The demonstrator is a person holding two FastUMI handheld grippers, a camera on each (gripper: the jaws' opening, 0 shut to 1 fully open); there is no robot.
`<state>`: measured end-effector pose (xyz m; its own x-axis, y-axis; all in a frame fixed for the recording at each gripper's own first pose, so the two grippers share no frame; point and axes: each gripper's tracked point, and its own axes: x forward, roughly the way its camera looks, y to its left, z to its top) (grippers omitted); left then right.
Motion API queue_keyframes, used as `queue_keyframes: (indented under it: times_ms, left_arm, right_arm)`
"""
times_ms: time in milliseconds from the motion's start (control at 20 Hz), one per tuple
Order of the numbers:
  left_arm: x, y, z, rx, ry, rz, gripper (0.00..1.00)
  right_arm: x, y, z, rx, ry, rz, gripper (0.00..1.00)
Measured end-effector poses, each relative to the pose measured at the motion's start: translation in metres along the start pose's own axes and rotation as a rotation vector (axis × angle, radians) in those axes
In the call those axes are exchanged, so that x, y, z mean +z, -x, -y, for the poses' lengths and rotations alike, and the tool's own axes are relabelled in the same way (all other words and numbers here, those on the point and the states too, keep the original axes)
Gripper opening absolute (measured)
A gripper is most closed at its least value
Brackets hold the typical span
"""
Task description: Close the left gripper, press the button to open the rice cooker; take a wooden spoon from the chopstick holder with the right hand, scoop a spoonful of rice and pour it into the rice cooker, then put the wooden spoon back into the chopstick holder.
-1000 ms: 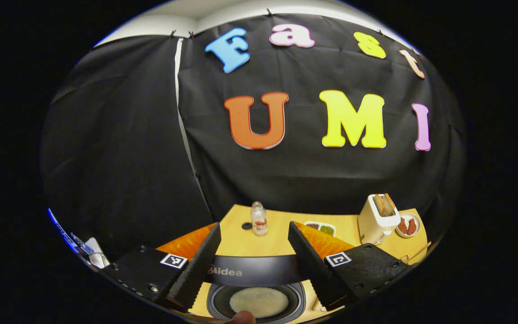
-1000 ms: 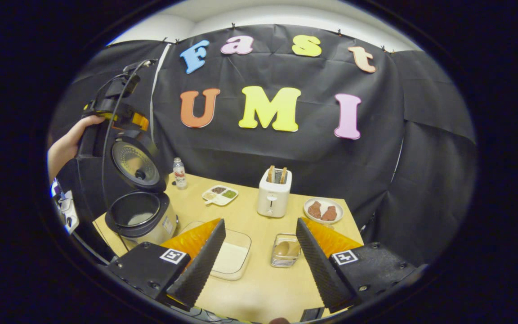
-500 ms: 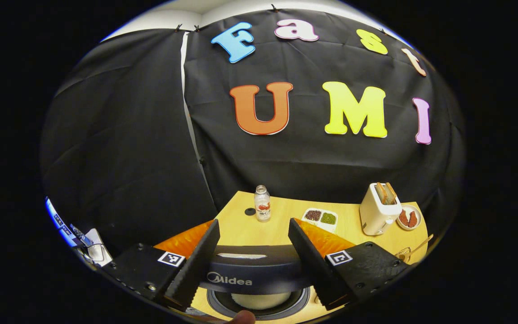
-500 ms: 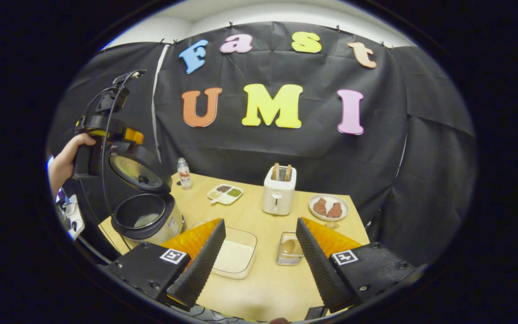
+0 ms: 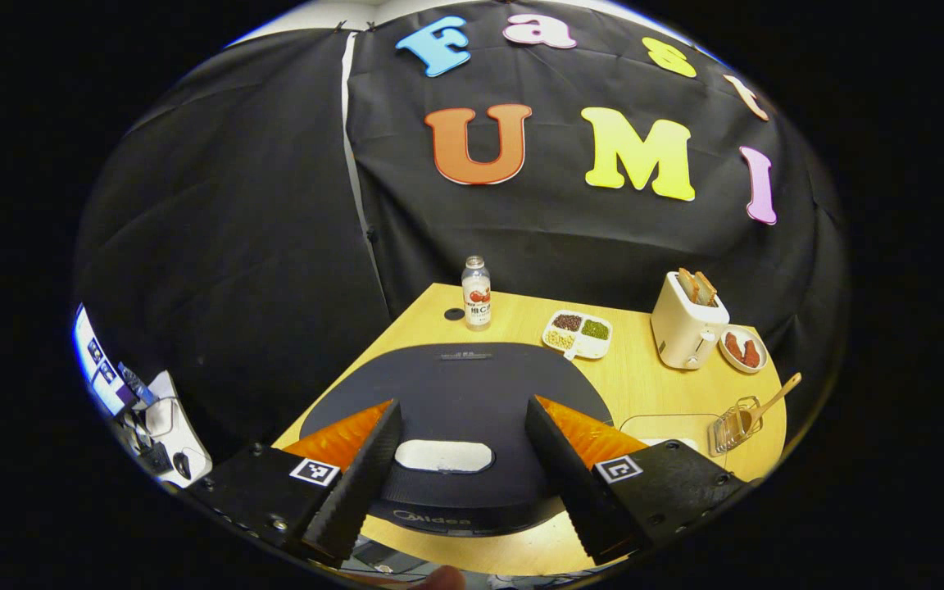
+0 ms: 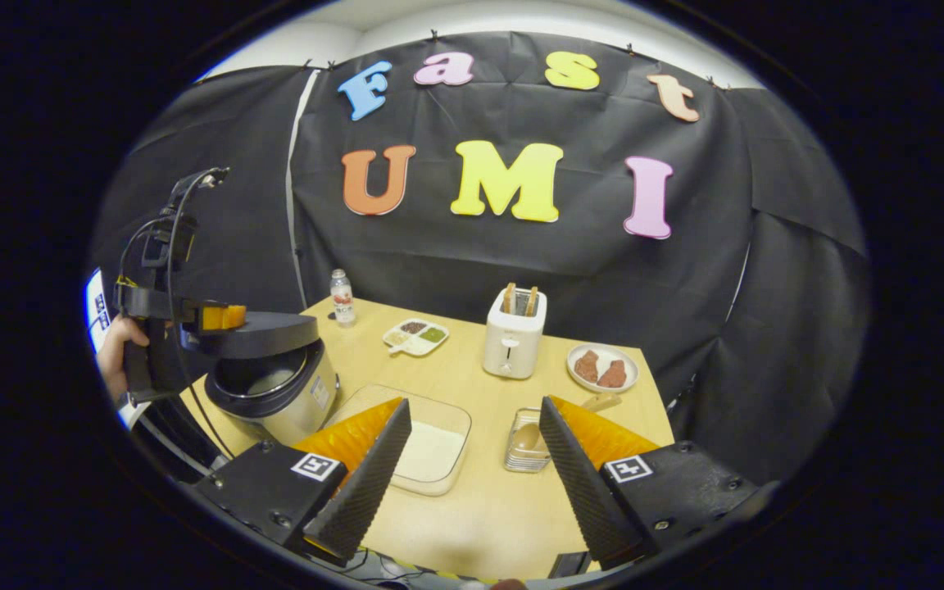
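Left claw is held spread above the rice cooker lid, fingers apart over the lid's pale button; contact with the lid cannot be told from the left gripper view. In the right gripper view the left claw is seen on top of the lid, gripped by a hand. Lid is lowered but not shut: a gap remains over the pot of the rice cooker, which sits at the tabletop's near left corner.

Right claw is spread, nothing pinched, held above the tabletop's near edge. Glass dish of rice lies just right of the cooker. Wooden spoon rests in the chopstick holder, handle leaning right, just beside the dish.

Toward the far edge are seen: bottle, divided dish, toaster, plate.
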<state>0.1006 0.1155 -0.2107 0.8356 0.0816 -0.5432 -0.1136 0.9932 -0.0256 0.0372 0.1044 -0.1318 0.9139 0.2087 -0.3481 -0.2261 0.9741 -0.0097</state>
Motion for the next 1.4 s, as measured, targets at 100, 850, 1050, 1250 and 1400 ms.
queue_keyframes:
  times_ms: [100, 850, 1050, 1250, 1400]
  left_arm:
    - [-0.016, -0.001, 0.001, 0.0, 0.004, -0.023, 0.98]
    - [-0.072, -0.001, 0.003, -0.032, 0.011, -0.035, 1.0]
    - [-0.066, -0.001, 0.002, -0.024, -0.01, -0.044, 0.99]
    - [-0.019, 0.008, -0.014, 0.036, -0.002, 0.098, 0.96]
    - [0.045, 0.042, -0.01, 0.029, -0.026, 0.302, 0.95]
  right_arm:
    - [-0.004, 0.0, -0.003, 0.009, 0.001, -0.02, 1.0]
    - [-0.017, -0.006, -0.016, 0.019, 0.026, -0.072, 1.0]
    - [-0.011, -0.008, -0.013, 0.003, 0.026, -0.057, 1.0]
    - [0.011, -0.007, -0.002, -0.042, 0.001, -0.008, 1.0]
    - [0.043, 0.003, 0.013, -0.116, 0.003, 0.076, 1.0]
